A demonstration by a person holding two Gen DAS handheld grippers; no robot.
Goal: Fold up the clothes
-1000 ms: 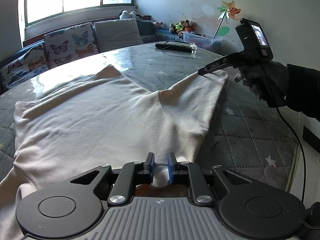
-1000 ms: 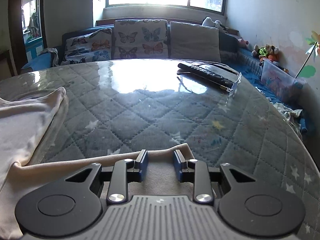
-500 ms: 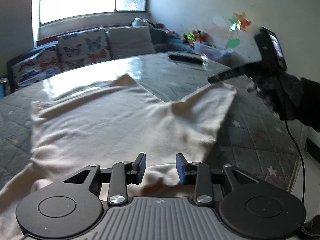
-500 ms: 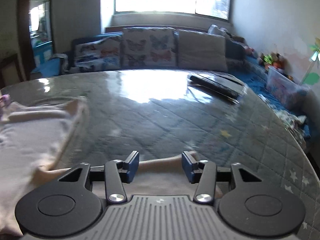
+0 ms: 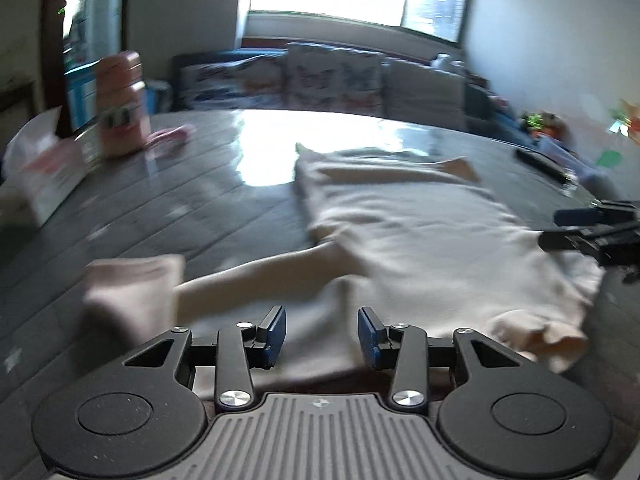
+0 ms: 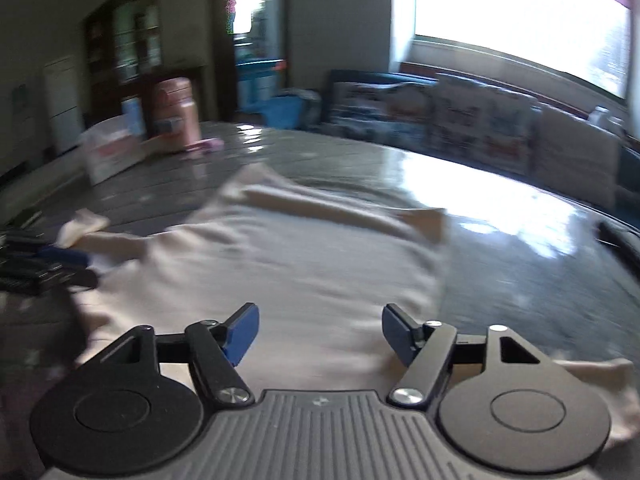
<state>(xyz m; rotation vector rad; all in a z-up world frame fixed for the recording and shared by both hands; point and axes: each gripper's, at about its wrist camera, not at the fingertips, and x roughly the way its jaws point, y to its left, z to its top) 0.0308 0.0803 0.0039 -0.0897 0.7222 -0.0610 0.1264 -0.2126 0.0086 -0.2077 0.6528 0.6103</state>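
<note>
A cream long-sleeved garment (image 5: 420,232) lies on the quilted grey table (image 5: 200,200), its far edge folded over. One sleeve (image 5: 132,288) trails out to the left. My left gripper (image 5: 322,320) hovers open over the garment's near edge, with cloth below the blue pads and nothing pinched. My right gripper (image 6: 320,320) is over the same garment (image 6: 300,256), and its jaws are opening with no cloth gripped between them. Each gripper shows in the other's view: the right gripper (image 5: 554,228) at the right edge, the left gripper (image 6: 88,267) at the left edge. Both views are motion-blurred.
A pink bottle (image 5: 120,104) and a white box (image 5: 44,168) stand at the table's far left. A dark remote (image 5: 544,166) lies at the far right. Butterfly-print sofa cushions (image 5: 332,80) line the wall under the bright window.
Both grippers have let go of the cloth and spread their jaws. Both views have swung left, bringing the bottle and box into sight.
</note>
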